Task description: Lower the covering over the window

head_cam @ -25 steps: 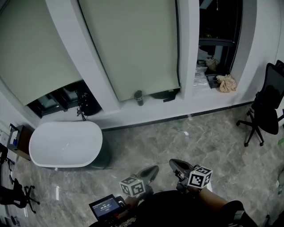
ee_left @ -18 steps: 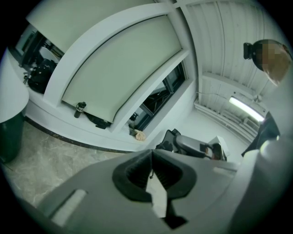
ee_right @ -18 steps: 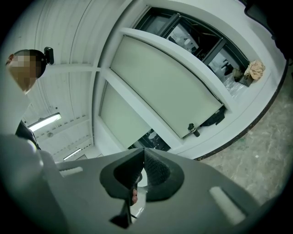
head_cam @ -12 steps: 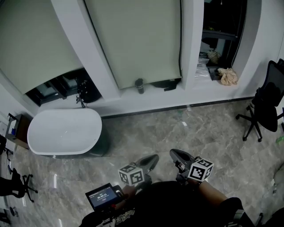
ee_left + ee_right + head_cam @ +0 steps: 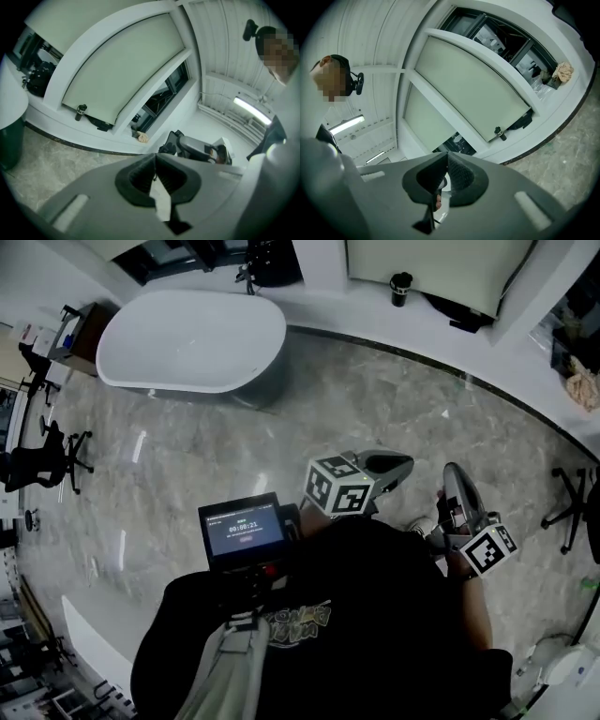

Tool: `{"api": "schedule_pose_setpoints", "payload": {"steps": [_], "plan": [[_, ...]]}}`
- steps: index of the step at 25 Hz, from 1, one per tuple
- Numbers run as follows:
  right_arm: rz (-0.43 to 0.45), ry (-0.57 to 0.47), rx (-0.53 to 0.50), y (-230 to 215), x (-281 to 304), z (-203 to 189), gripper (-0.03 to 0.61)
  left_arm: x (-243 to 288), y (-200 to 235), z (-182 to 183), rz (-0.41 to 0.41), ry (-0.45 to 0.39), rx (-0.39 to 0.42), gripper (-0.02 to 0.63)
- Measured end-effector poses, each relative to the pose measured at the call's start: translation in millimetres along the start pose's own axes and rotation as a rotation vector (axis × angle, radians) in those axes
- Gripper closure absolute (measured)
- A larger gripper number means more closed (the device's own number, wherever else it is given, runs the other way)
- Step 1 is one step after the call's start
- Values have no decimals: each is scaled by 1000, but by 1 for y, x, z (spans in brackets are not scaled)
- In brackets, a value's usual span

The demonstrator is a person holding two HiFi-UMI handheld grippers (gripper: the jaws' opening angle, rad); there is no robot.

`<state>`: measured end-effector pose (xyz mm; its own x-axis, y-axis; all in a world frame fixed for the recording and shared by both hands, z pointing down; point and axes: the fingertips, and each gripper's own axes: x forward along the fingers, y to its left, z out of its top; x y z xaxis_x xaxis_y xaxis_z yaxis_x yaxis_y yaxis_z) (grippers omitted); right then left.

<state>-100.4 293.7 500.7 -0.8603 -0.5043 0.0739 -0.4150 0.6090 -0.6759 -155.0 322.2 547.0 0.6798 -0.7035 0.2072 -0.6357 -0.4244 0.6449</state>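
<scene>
The pale green roller blind (image 5: pixel 427 268) hangs low over the middle window (image 5: pixel 126 70), its bottom edge close to the white sill (image 5: pixel 375 310). In the right gripper view the same blind (image 5: pixel 473 89) fills the frame's middle. The window pane to its right (image 5: pixel 164 93) is dark and uncovered. My left gripper (image 5: pixel 401 465) and right gripper (image 5: pixel 454 476) are held close to my body, far from the window, over the marble floor. Both are shut with nothing between the jaws (image 5: pixel 154 176) (image 5: pixel 446 173).
A white bathtub (image 5: pixel 192 338) stands by the wall at the left. A dark cup (image 5: pixel 401 284) and a black object (image 5: pixel 459 315) sit on the sill under the blind. A beige cloth (image 5: pixel 563 71) lies on the sill further right. Office chairs (image 5: pixel 37 465) (image 5: pixel 577 507) stand at both sides.
The head view has tipped down: window and bathtub slid to the top of the frame, and my torso and a small screen now fill the bottom. Both grippers stay shut.
</scene>
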Motion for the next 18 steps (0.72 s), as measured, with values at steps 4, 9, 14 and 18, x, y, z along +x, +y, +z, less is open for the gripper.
{"api": "schedule_pose_setpoints", "payload": {"steps": [4, 9, 14, 18], "plan": [[10, 0, -5, 0, 3, 1, 571, -1, 3, 4, 12, -11, 9, 614], [9, 0, -8, 0, 5, 0, 571, 0, 2, 5, 3, 2, 17, 614], [18, 17, 2, -2, 6, -7, 571, -6, 7, -1, 26, -15, -6, 614], [35, 25, 19, -1, 9, -12, 572, -12, 11, -4, 57, -18, -14, 614]]}}
